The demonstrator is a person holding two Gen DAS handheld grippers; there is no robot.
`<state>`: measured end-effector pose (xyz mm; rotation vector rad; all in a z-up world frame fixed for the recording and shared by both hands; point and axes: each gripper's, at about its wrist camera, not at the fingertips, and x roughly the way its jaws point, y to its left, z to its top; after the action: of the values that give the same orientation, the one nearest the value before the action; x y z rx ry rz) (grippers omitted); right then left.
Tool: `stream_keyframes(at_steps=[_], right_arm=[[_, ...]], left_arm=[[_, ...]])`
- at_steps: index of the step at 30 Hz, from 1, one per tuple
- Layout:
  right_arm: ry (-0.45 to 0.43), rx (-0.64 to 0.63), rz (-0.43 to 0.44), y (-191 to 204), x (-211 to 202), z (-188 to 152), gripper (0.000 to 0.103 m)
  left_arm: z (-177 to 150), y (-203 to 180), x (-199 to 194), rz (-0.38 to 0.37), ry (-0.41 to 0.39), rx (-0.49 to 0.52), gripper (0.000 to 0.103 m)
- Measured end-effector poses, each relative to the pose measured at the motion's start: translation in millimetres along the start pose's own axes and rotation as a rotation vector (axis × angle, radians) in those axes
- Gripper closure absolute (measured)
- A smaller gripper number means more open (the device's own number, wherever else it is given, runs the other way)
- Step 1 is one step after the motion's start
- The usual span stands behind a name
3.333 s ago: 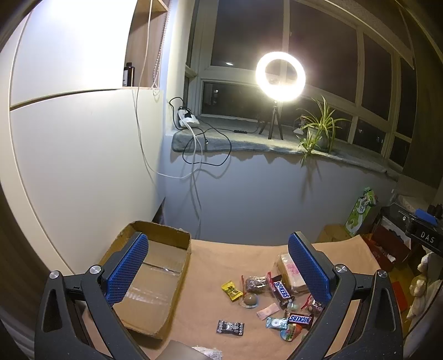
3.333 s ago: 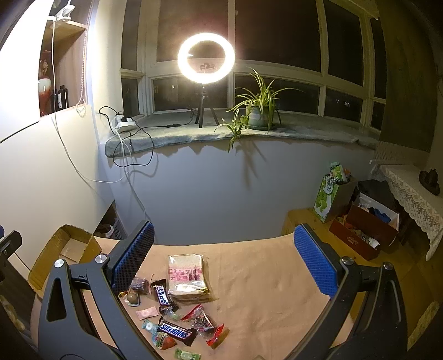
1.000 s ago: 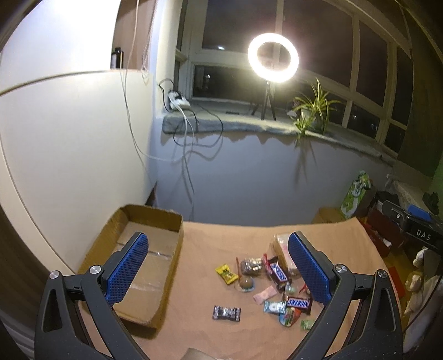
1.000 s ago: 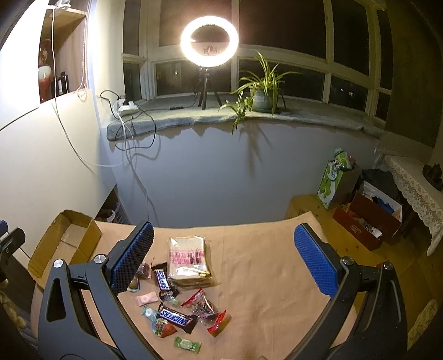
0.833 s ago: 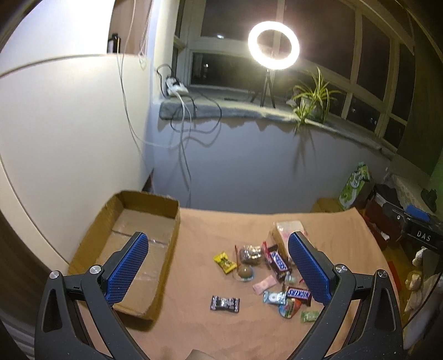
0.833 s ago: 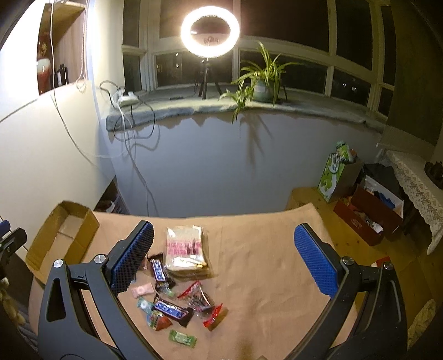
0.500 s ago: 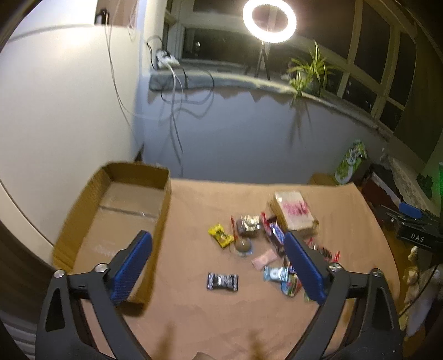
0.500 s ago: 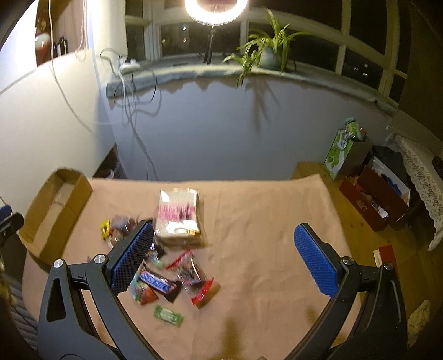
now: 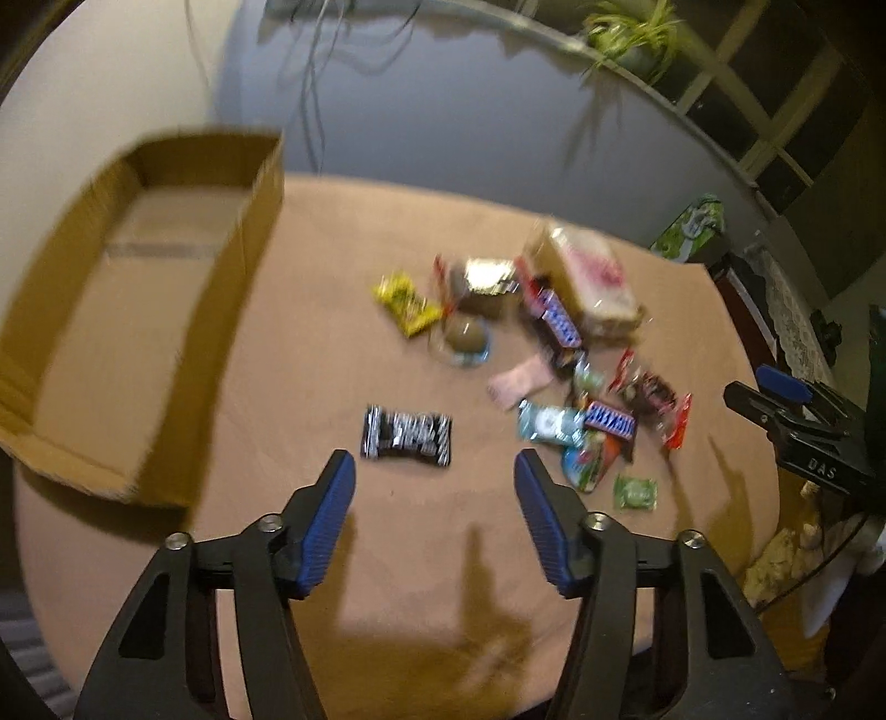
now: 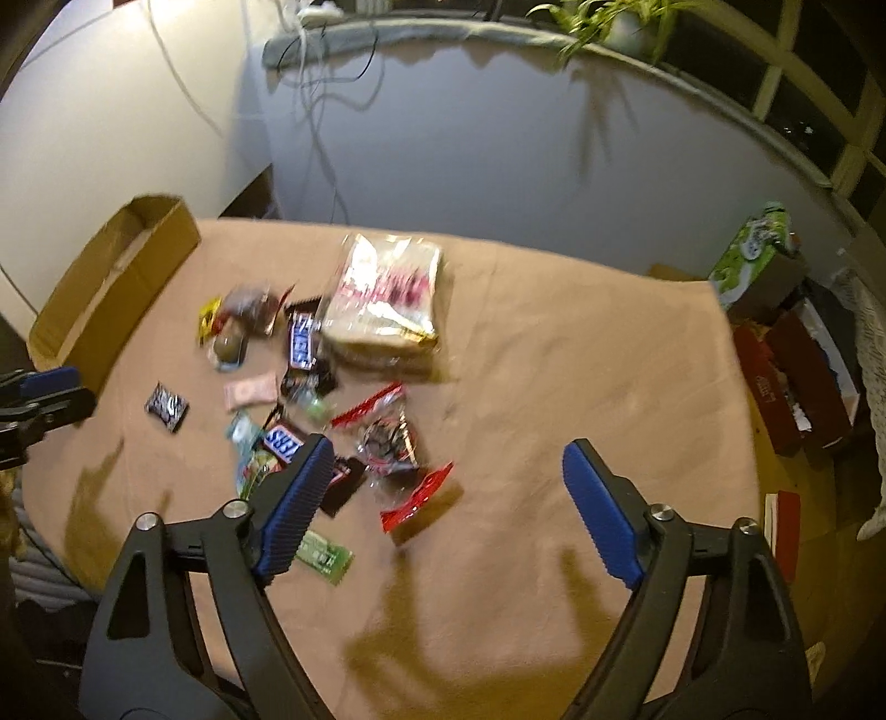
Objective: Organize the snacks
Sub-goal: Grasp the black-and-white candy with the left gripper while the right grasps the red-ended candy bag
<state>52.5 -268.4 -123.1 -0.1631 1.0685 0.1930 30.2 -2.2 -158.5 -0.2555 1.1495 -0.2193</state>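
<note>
Tan table covering (image 9: 310,332) is lying under both grippers. Left gripper (image 9: 434,471) is closing on nothing, just near of a black-and-white snack (image 9: 407,433). Right gripper (image 10: 443,459) is also closing empty, over the scattered snacks (image 10: 310,382). Cardboard box (image 9: 127,310) is sitting far left.

A home: potted plant (image 10: 620,22) on windowsill (image 10: 498,30), lace-covered side table (image 10: 869,332).

"DAS" on black clamp (image 9: 825,468) (wrappers blurred)

One cardboard box (image 9: 138,310), two Snickers bars (image 9: 559,321), one black-and-white candy (image 9: 407,435), one potted plant (image 10: 620,22)
</note>
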Motion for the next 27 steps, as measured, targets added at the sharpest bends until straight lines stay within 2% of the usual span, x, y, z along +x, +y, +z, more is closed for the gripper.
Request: stream_keyframes(at_steps=[7,12,19,24,27], right_arm=[[0.046,0.001,0.015,-1.2,12.9,-3.3,0.027],[0.079,0.008,0.023,-1.5,25.2,-2.4,0.036],[0.093,-0.014,0.038,3.0,34.0,0.1,0.037],[0.105,-0.018,0.046,4.2,38.6,0.2,0.037],[0.109,-0.017,0.051,4.8,40.9,0.3,0.037]], left_arm=[[-0.5,9.9,20.9,-0.02,0.063,-0.019,0.047],[1.9,9.6,34.7,-0.048,0.104,-0.02,0.047],[7.7,16.7,47.1,-0.061,0.129,-0.066,0.047],[15.8,21.5,52.5,-0.035,0.121,-0.068,0.047],[18.8,18.2,54.9,-0.001,0.112,-0.028,0.047]])
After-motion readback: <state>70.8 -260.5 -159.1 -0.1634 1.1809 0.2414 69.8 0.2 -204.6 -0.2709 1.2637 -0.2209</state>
